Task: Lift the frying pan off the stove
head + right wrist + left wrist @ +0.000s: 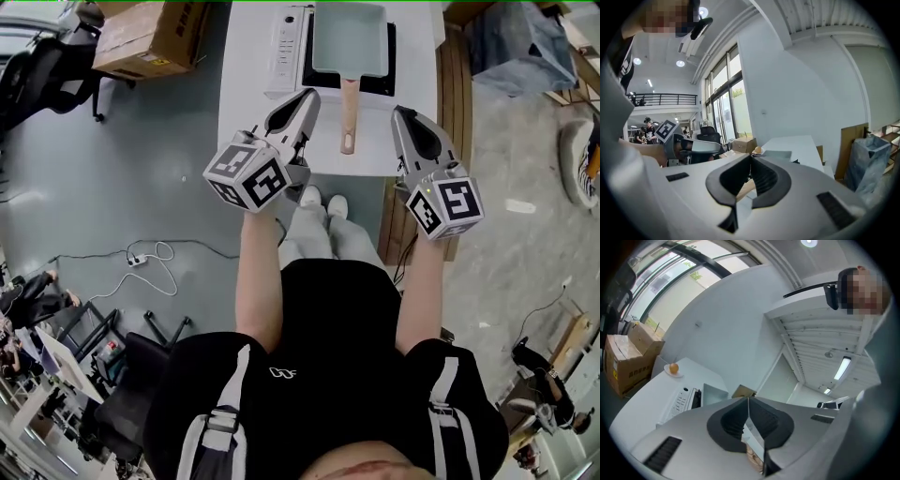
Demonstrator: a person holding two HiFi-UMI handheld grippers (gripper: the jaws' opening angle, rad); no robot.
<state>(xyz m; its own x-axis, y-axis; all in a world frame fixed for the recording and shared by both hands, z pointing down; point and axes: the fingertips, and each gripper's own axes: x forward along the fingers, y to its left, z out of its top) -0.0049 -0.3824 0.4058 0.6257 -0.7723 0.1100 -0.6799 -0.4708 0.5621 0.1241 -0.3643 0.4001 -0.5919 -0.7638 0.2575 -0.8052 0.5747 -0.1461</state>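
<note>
Pretty plain workshop-type space: grey floor (141,169), a white table (246,66), and a cardboard box (150,37) next to a black office chair (37,66). A white power strip (138,261) lies on the floor with its cable looped. There are tall windows (724,108), a bare white wall (726,319), round ceiling lights (680,63), and what might be a mezzanine railing (665,98) at the back.

Bright, even daylight from tall windows (723,112) plus ceiling strip light (843,367). Soft shadows. Fisheye-bent, dark-cornered in the 2 gripper views; foreground perhaps slightly blurred.
</note>
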